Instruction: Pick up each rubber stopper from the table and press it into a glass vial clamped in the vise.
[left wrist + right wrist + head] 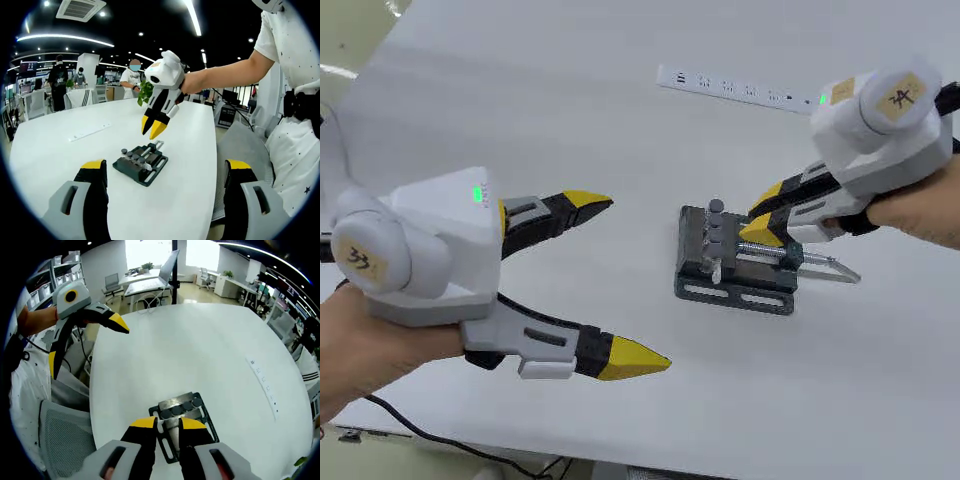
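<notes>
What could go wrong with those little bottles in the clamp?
The right tool hangs close to the vials in the vise; a bump could crack glass. Pushing sideways might slide the vise, since the left tool is off to the side, not steadying it.

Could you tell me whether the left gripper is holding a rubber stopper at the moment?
No, the jaws of the left gripper stand wide apart above the table with nothing between them.
</notes>
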A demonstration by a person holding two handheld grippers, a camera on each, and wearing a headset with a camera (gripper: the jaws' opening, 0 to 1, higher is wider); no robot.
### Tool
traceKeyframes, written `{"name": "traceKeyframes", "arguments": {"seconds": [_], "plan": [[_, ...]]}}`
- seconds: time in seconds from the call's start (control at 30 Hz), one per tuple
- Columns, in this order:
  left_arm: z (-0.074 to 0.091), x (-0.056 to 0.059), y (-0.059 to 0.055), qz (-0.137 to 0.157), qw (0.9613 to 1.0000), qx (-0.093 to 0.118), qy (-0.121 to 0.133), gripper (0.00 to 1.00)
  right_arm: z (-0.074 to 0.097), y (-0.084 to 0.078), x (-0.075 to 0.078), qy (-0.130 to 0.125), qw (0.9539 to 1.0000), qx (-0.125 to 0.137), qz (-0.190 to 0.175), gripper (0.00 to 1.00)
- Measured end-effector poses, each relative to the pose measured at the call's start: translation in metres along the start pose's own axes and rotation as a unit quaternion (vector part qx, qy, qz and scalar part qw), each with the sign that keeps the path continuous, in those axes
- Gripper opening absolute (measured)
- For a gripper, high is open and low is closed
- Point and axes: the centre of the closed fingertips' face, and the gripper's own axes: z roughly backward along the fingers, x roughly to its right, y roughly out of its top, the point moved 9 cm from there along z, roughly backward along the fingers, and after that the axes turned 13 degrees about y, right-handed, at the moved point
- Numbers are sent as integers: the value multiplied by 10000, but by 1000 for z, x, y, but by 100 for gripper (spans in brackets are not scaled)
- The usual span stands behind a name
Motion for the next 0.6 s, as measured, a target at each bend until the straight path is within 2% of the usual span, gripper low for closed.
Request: {"name": "traceKeyframes", "arguments": {"seconds": [0.1,0.17,0.27,0.5,0.6], "plan": [[1,-2,2,-30,10000,-21,4,98,17,-11,-4,-154,9988,428,-192,16],[1,-3,4,-89,9999,-48,2,99,28,-21,-8,-275,9969,673,-287,22],[2,-5,6,-154,9998,-89,-24,99,41,-37,-17,-461,9938,941,-358,27],[-1,-6,7,-433,9986,-295,-115,99,63,-82,-27,-678,9798,1738,-721,46],[-3,-7,6,-519,9980,-340,-125,99,66,-96,-34,-750,9757,1949,-657,53]]}}
